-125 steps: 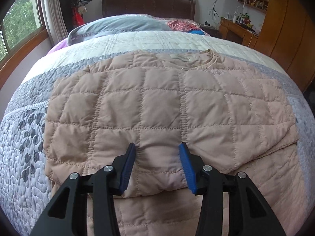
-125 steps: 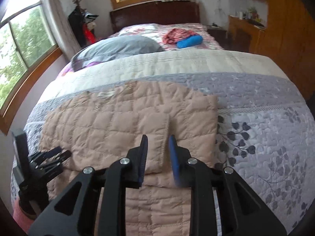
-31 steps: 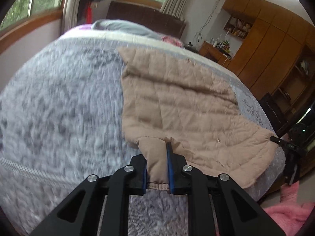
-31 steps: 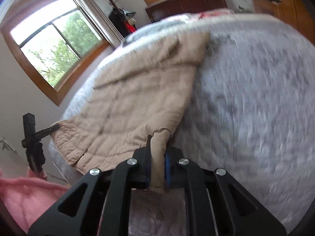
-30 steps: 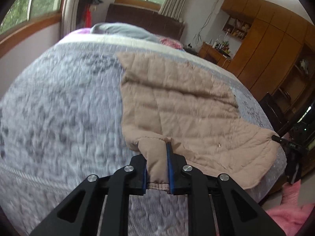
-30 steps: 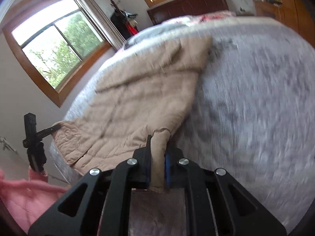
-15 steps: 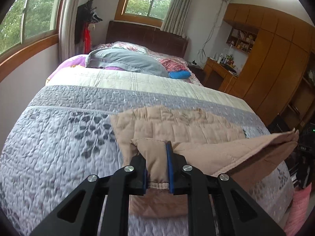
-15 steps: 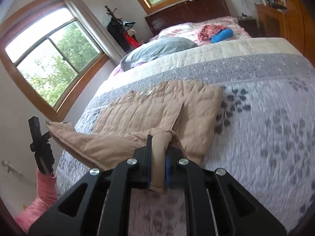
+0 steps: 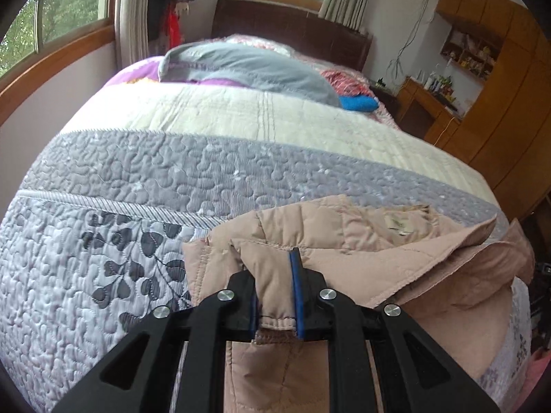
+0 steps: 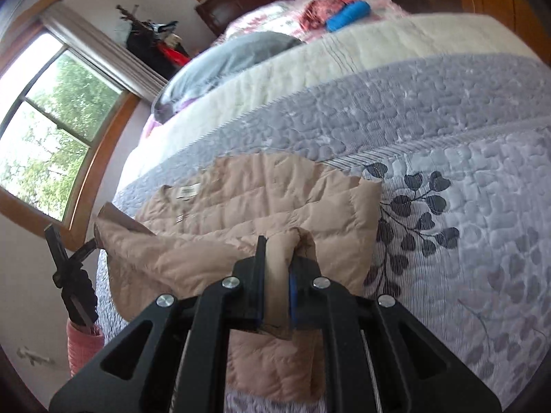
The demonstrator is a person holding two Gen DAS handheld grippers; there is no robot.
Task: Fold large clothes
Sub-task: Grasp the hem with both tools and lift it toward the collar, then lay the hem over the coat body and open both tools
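A beige quilted jacket (image 9: 344, 234) lies partly folded on the grey and cream bedspread (image 9: 137, 172). My left gripper (image 9: 275, 296) is shut on a bunched hem corner of the jacket and holds it above the lower layer. In the right wrist view my right gripper (image 10: 275, 275) is shut on the other hem corner of the jacket (image 10: 261, 192). The lifted hem stretches between the two grippers over the collar end, where a label (image 10: 187, 191) shows. At the left edge of the right wrist view the left gripper (image 10: 74, 277) shows in a pink sleeve (image 10: 84, 347).
A grey pillow (image 9: 248, 69), a red cloth (image 9: 344, 81) and a blue roll (image 9: 356, 103) lie near the dark headboard (image 9: 292, 38). Wooden wardrobes (image 9: 509, 103) and a desk (image 9: 427, 103) stand to the right, windows (image 10: 44, 130) to the left.
Both grippers have carried the jacket's hem up the bed toward the collar. The jacket, spread long a second ago, now lies doubled over itself, and the headboard end has come nearer.
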